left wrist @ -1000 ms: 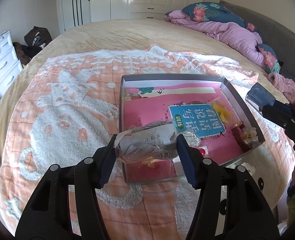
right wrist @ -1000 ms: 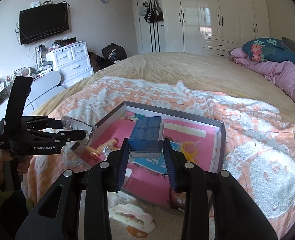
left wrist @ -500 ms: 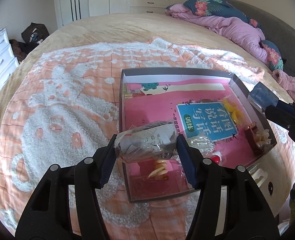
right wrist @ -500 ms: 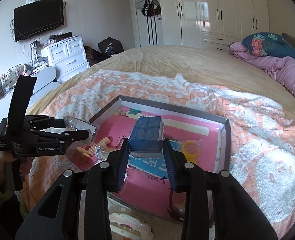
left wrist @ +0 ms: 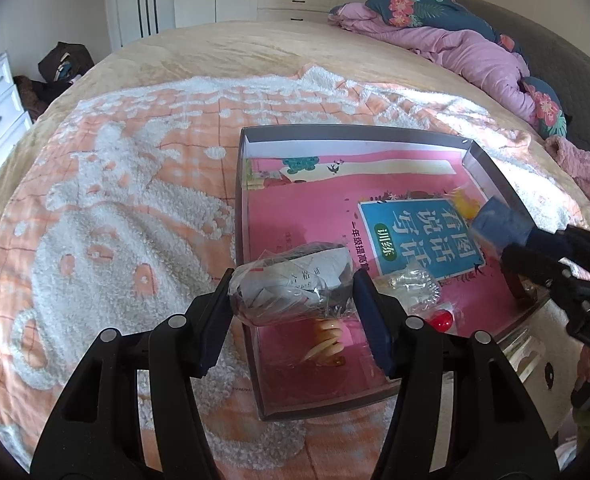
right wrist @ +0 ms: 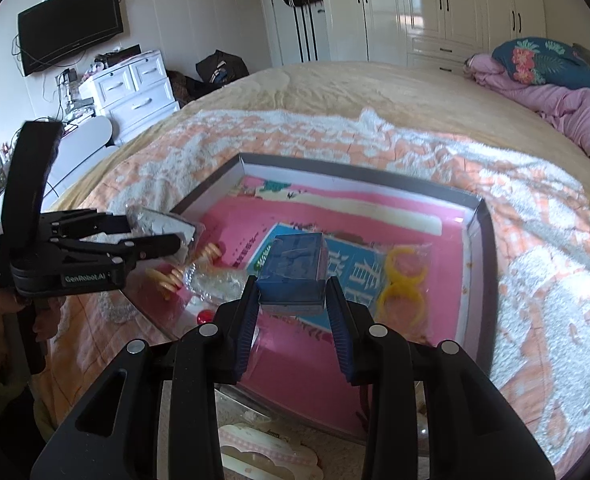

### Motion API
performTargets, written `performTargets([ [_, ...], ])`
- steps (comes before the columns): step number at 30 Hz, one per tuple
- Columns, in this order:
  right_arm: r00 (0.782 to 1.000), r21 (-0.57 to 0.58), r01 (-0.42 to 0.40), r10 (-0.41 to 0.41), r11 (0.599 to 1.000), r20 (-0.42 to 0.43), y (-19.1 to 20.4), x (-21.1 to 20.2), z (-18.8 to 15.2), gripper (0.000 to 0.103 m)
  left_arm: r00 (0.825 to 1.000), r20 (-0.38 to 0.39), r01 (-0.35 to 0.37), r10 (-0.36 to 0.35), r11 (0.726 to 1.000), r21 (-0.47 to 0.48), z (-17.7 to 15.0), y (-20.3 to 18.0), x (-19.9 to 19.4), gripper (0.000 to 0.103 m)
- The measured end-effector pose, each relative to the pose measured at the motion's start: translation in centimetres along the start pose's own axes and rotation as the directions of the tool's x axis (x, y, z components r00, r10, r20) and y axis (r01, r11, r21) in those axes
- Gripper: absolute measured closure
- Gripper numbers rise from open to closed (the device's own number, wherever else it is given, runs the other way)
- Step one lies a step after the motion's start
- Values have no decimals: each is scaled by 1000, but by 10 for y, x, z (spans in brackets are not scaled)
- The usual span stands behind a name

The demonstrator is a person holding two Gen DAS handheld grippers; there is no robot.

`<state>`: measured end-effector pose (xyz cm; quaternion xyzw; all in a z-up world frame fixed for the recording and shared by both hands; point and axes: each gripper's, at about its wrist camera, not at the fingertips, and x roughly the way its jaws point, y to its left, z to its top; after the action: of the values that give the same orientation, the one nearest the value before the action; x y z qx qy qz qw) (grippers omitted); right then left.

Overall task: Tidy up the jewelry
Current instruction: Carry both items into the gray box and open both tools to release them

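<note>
A wide beige-covered bed (right wrist: 335,96); beyond it white glossy wardrobes (right wrist: 435,8), left of it a white plastic drawer chest (right wrist: 135,88), rumpled pink duvet (left wrist: 475,52) at its head.

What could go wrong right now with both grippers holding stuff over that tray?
The left hand-held gripper pinches a crinkly plastic-wrapped bundle over the tray's edge, so it may slip onto the blanket. The right hand-held gripper holds a blue box above the yellow rings and could land on them.
</note>
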<state>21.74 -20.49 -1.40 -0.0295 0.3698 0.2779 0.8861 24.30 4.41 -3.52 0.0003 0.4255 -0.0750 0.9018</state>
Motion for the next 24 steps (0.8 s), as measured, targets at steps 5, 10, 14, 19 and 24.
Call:
performTargets([
  [5,1000,21,-5,5,1000,-27,-1,8,-4,70,1000,2,6,-6,1000,-4,0,2,1,53],
  [10,998,36,-5,7,999,-55,-3,16,-7,70,1000,-1,11,-11,1000,-15,1,5,3,53],
  [14,997,46,-6,10,999,-78,-4,21,-9,70,1000,-2,13,-13,1000,-18,1,5,4,53],
  [19,995,66,-8,15,998,-96,-6,24,-11,68,1000,-1,12,-12,1000,-17,1,5,4,53],
  [24,997,74,-2,8,997,-83,-5,16,-13,59,1000,-2,10,-10,1000,-14,1,5,4,53],
])
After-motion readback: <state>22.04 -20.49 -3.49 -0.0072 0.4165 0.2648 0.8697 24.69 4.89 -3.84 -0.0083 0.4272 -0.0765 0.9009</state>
